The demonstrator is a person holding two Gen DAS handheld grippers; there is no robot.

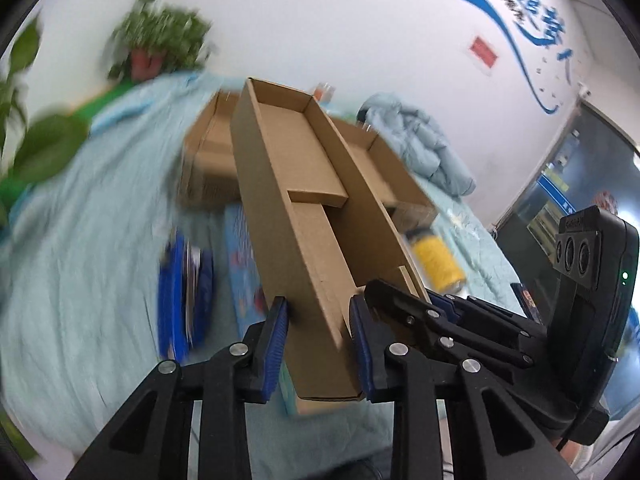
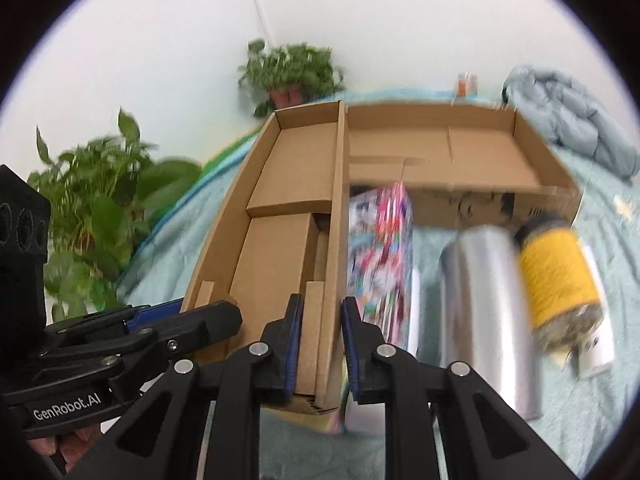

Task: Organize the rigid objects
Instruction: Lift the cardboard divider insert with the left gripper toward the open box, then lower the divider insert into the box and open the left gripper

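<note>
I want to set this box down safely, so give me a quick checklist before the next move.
1. Left claw clamped on narrow cardboard box wall: ok.
2. Right claw clamped on the opposite wall: ok.
3. Narrow box empty inside: ok.
4. Box level: not ok, it looks tilted.
5. Landing spot clear: not ok; the yellow spool, silver cylinder and colourful box lie close.
6. Wide cardboard box free: ok.

Your left gripper (image 1: 319,344) is matte black plastic with angular linkage arms, silver round pivot screws and ribbed blue pads on its fingers (image 1: 275,346). Your right gripper (image 2: 321,346) matches: black links, silver screws, blue-padded fingers (image 2: 294,344). White "GenRobot.AI" lettering marks the black body. One black housing carries three round lenses and a green light. Bare fingertips show beneath.
</note>
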